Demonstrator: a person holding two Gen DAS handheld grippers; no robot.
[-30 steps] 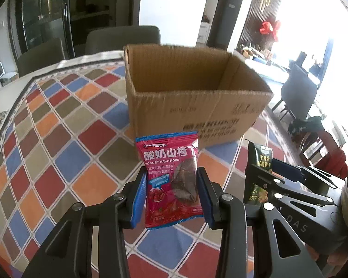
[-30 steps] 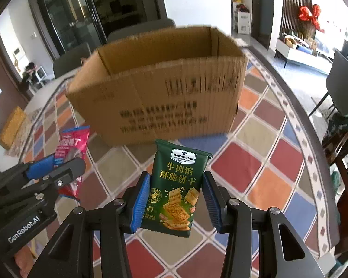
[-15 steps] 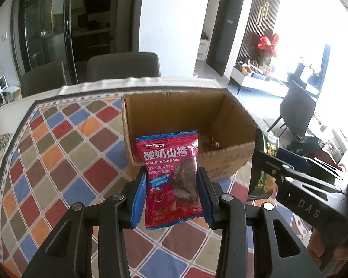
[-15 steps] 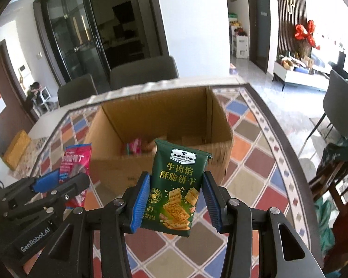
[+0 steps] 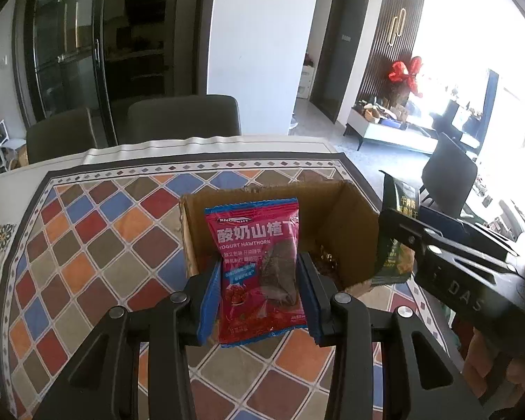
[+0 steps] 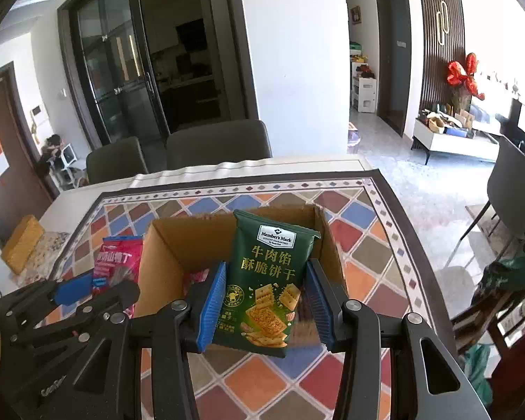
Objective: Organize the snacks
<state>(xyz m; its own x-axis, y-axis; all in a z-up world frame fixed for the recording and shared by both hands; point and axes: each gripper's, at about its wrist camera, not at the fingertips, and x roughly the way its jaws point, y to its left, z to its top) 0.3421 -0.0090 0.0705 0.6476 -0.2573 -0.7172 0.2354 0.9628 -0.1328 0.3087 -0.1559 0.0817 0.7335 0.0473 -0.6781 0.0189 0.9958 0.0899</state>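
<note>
My left gripper (image 5: 260, 290) is shut on a red yogurt-hawthorn snack packet (image 5: 259, 266), held upright in the air in front of an open cardboard box (image 5: 353, 231). My right gripper (image 6: 266, 306) is shut on a green Member's Mark cracker packet (image 6: 266, 280), also upright, above the near side of the same box (image 6: 164, 245). The box holds a few snacks; a pink one (image 6: 197, 276) shows inside. In the left wrist view the right gripper (image 5: 399, 238) with its green packet (image 5: 397, 262) is at the right. In the right wrist view the left gripper (image 6: 98, 285) with the red packet (image 6: 113, 262) is at the left.
The box stands on a table with a multicoloured diamond-pattern cloth (image 5: 87, 245). Two grey chairs (image 5: 182, 119) are behind the table's far edge. A yellow-brown block (image 6: 21, 245) lies beyond the table's left side. A dark chair (image 6: 514, 189) stands to the right.
Both grippers have risen with their packets. The box, first seen side-on at their level, now lies below them with its inside showing.
</note>
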